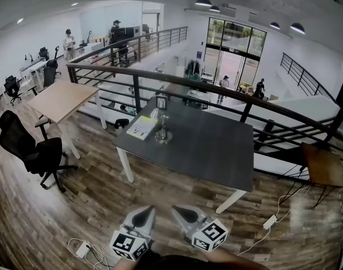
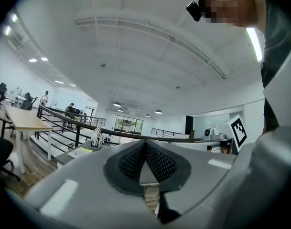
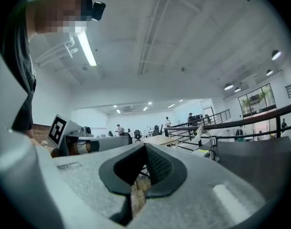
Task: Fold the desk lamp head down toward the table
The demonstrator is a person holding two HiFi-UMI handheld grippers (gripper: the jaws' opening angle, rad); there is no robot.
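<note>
The desk lamp (image 1: 161,127) stands upright near the far left corner of the dark grey table (image 1: 208,146), with its head raised above a round base. Both grippers hang close to my body, above the wooden floor and well short of the table. My left gripper (image 1: 148,211) and my right gripper (image 1: 177,210) point level toward the table, jaws closed, nothing between them. In the left gripper view the shut left gripper (image 2: 145,143) faces the small, distant lamp (image 2: 96,138). The right gripper view shows the shut right gripper (image 3: 145,148) with the lamp (image 3: 202,131) far off to the right.
A yellow-green booklet (image 1: 142,127) lies beside the lamp. A black railing (image 1: 216,91) runs behind the table. To the left are a black office chair (image 1: 30,148) and a light wooden table (image 1: 61,100). A small wooden stand (image 1: 323,165) is at right. Cables and a plug block (image 1: 84,247) lie on the floor.
</note>
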